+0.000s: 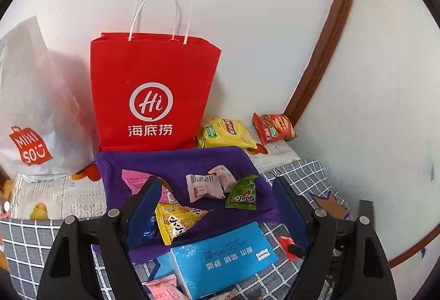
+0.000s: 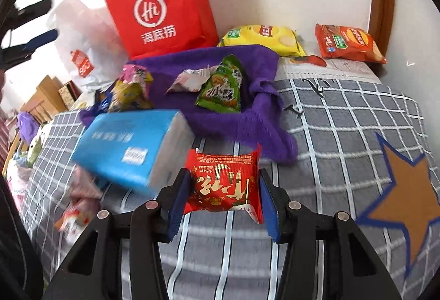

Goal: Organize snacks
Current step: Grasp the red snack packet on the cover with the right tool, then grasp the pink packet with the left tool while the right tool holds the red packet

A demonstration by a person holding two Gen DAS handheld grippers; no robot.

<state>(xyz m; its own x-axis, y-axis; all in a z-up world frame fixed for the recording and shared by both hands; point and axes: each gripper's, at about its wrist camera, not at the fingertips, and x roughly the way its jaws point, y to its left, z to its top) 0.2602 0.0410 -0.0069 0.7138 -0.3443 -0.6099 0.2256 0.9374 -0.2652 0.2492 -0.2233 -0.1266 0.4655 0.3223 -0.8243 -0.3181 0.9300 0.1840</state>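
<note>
Red snack packet [image 2: 224, 184] between right claw [image 2: 224, 198] pads

A bed covered in a grey checked sheet [image 2: 343, 118] fills the lower half of both views; an orange star [image 2: 407, 195] is printed at lower right; a purple towel [image 2: 247, 121] lies at centre; a blue tissue pack [image 2: 123, 146] rests just left of it; a printed fruit mat [image 1: 55, 195] sits along the far edge, at middle left; a red paper bag [image 1: 151, 79] stands upright at upper centre; a white Miniso bag [image 1: 35, 121] slumps beside it; yellow [image 2: 264, 37] and orange chip bags [image 2: 349, 44] lie at upper right.
</note>
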